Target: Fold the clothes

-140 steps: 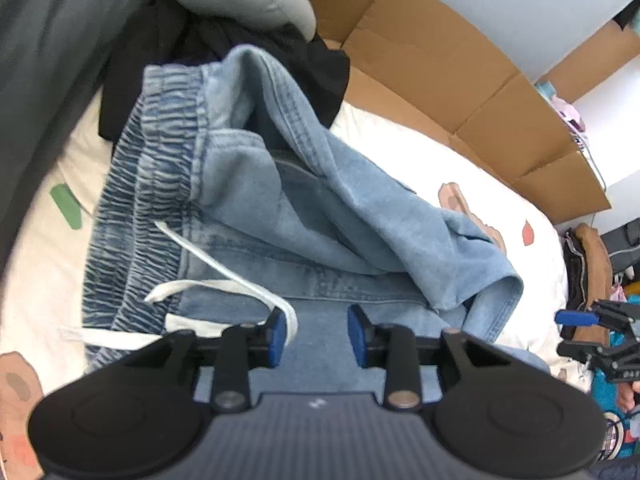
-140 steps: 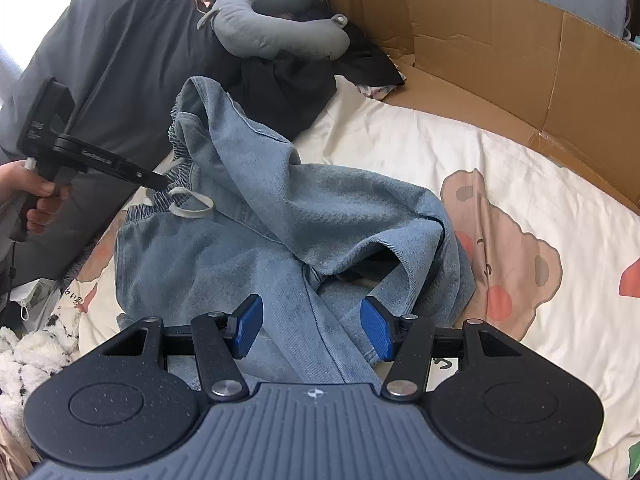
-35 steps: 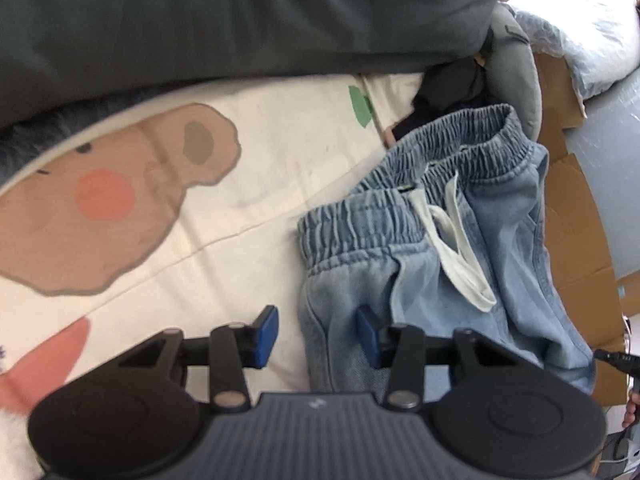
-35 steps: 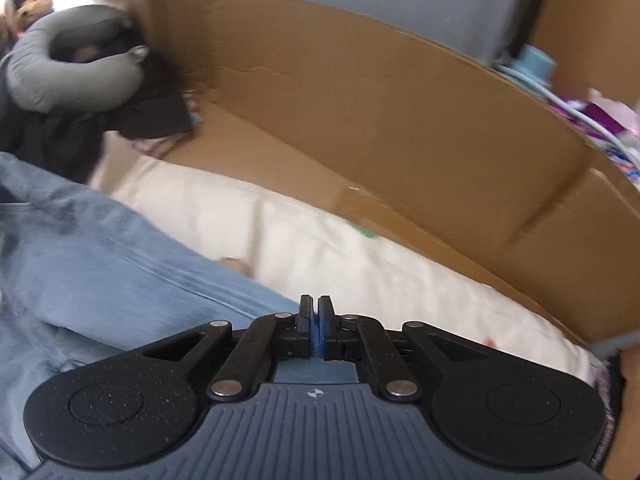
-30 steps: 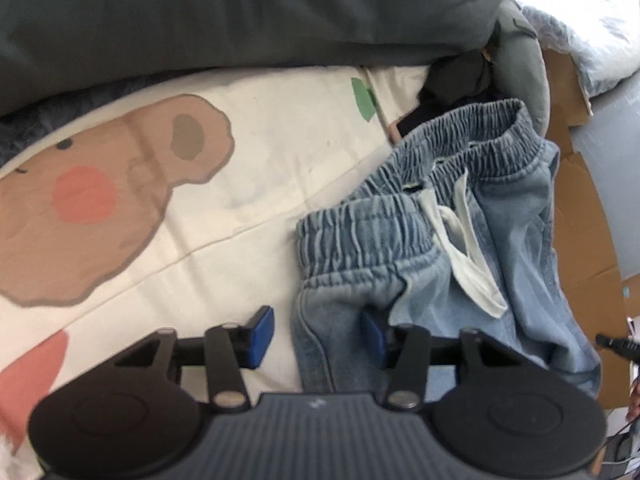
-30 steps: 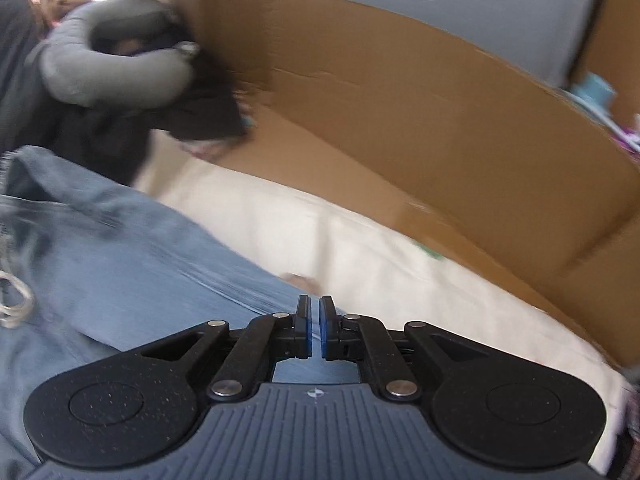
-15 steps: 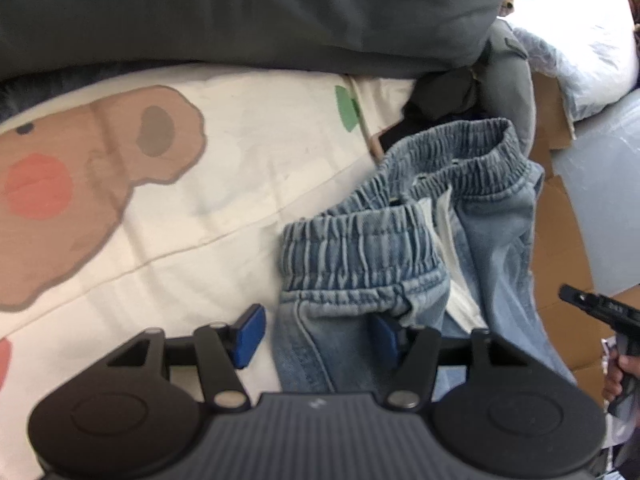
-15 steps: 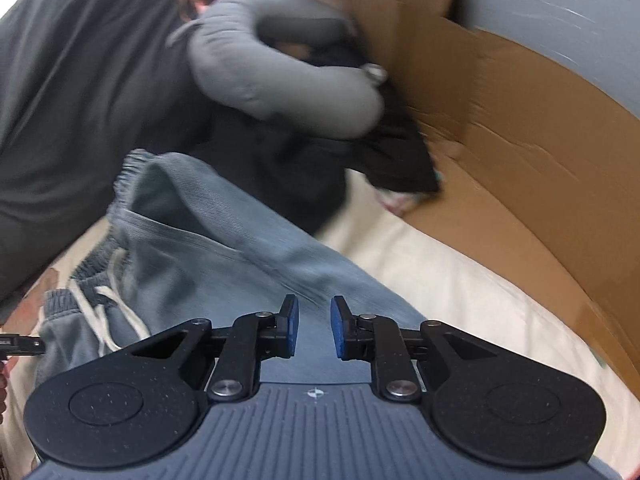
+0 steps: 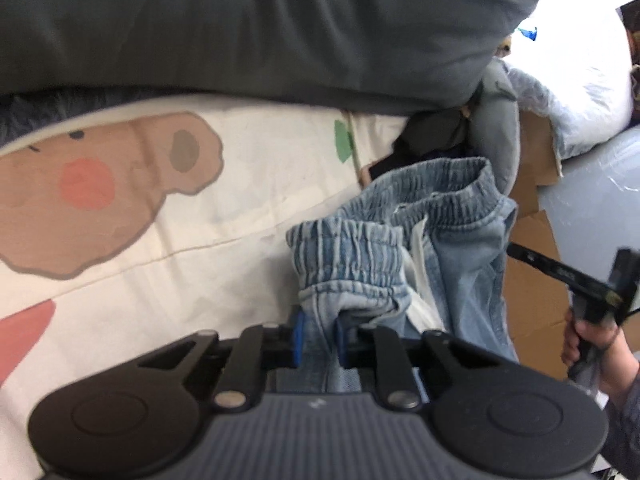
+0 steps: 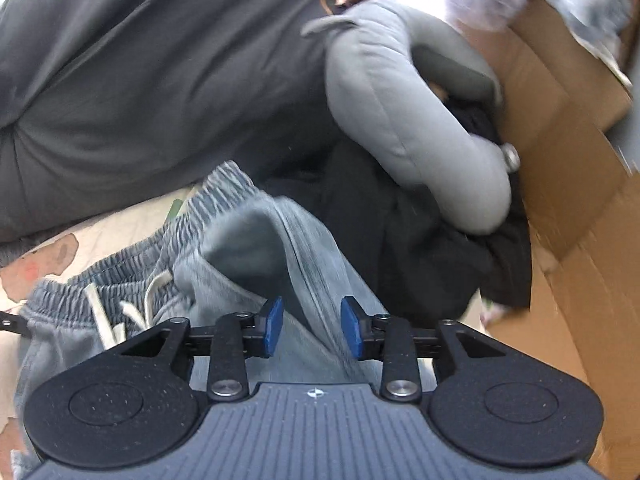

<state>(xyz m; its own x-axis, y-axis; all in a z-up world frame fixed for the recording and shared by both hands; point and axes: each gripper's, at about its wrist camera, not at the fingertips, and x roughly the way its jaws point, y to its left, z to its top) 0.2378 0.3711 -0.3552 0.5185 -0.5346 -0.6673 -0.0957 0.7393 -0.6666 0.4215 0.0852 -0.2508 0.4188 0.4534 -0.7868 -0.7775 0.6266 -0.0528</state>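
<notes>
Light blue denim pants [image 9: 404,248] with an elastic waistband and a white drawstring [image 9: 418,240] lie bunched on the bear-print sheet [image 9: 168,208]. My left gripper [image 9: 319,338] is shut on a fold of the pants just below the near waistband corner. In the right wrist view the pants [image 10: 256,248] rise in a ridge, and my right gripper [image 10: 312,326] stands open with that ridge between its blue pads [image 10: 274,320]. The right gripper [image 9: 560,272] also shows at the right edge of the left wrist view, held by a hand [image 9: 592,340].
A dark grey duvet [image 9: 260,28] fills the far side. A grey neck pillow [image 10: 404,120] lies on black clothing [image 10: 416,240] beside the waistband. Cardboard sheets [image 10: 572,168] stand at the right. A white bag [image 9: 576,92] sits beyond them.
My left gripper closed onto the pants near the waistband corner. My right gripper let go, opened wide and swung left from the cardboard side to the raised pants ridge.
</notes>
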